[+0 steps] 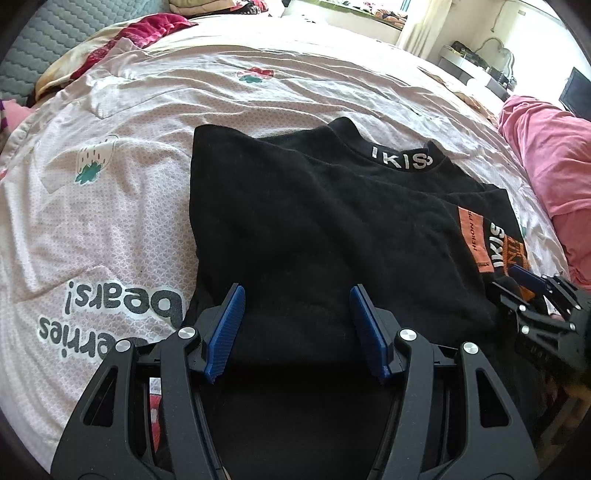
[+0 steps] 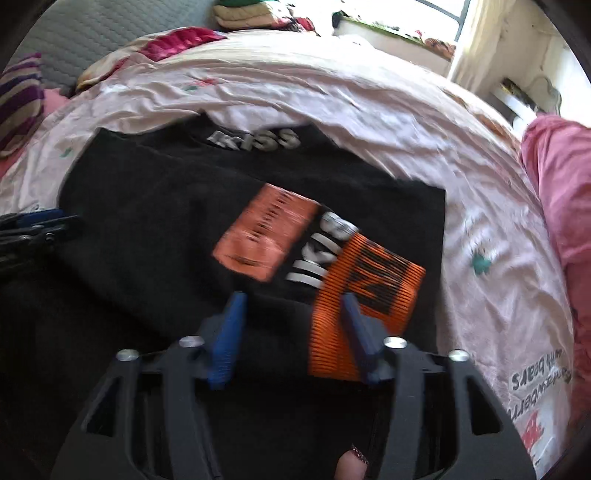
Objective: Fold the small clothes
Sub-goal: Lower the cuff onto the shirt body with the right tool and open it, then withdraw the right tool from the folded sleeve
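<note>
A black top with a white-lettered collar and orange patches lies partly folded on the bed. It also shows in the right wrist view, with the orange patches near its right side. My left gripper is open and empty, hovering over the garment's near edge. My right gripper is open and empty over the striped orange patch; this view is blurred. The right gripper shows in the left wrist view at the garment's right edge. The left gripper shows in the right wrist view at left.
The bed is covered by a pale pink sheet with strawberry prints and lettering. A pink cloth lies at the right. Red and patterned bedding is piled at the far side. A desk with items stands at the far right.
</note>
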`<state>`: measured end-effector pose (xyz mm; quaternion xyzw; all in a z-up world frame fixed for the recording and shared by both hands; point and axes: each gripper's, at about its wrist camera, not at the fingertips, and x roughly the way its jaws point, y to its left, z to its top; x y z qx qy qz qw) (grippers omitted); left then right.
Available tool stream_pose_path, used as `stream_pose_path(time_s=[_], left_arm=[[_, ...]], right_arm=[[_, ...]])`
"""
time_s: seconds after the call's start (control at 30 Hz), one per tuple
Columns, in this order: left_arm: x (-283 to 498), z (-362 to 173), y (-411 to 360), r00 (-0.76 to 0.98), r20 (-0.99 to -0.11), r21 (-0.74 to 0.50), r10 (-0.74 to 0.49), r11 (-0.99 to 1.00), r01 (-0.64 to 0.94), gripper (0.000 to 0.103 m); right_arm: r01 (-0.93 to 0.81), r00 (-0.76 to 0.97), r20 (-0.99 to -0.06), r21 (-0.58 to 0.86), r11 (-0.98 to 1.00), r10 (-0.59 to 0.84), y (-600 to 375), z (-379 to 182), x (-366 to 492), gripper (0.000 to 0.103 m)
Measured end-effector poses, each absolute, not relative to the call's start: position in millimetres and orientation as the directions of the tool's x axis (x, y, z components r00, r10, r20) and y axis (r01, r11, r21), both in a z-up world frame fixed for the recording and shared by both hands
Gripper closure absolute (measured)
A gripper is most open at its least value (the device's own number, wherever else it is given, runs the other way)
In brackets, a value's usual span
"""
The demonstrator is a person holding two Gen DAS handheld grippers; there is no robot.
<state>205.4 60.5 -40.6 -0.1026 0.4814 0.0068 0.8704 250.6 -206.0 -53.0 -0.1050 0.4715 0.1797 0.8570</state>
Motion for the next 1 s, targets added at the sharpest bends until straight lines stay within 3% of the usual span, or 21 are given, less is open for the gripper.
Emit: stream_pose_path(time_s=[0.43,0.83,1.0], left_arm=[[204.1,-38.9,57.3,0.539,-0.839,-0.158,-0.072,0.981,-0.115,0.051],[198.8,-33.3,57.2,0.539,-0.839,-0.156,-0.069,0.981,-0.117,0.051],[193.8,-27.0,54.5,0.547,-0.834,-0.159,-0.071,0.980,-0.116,0.044]], right_arm=[[-0.386,0.471,-0.848,0.050,0.921,0.243,-212.2,-47.2,250.7,0.045],[-0.355,0.464,-0.835,0.130,0.926,0.296,-220.3,-33.1,248.1,0.029],[-0.355,0.485,-0.816,0.143,0.924,0.313,-223.5,-21.0,244.1,0.019]])
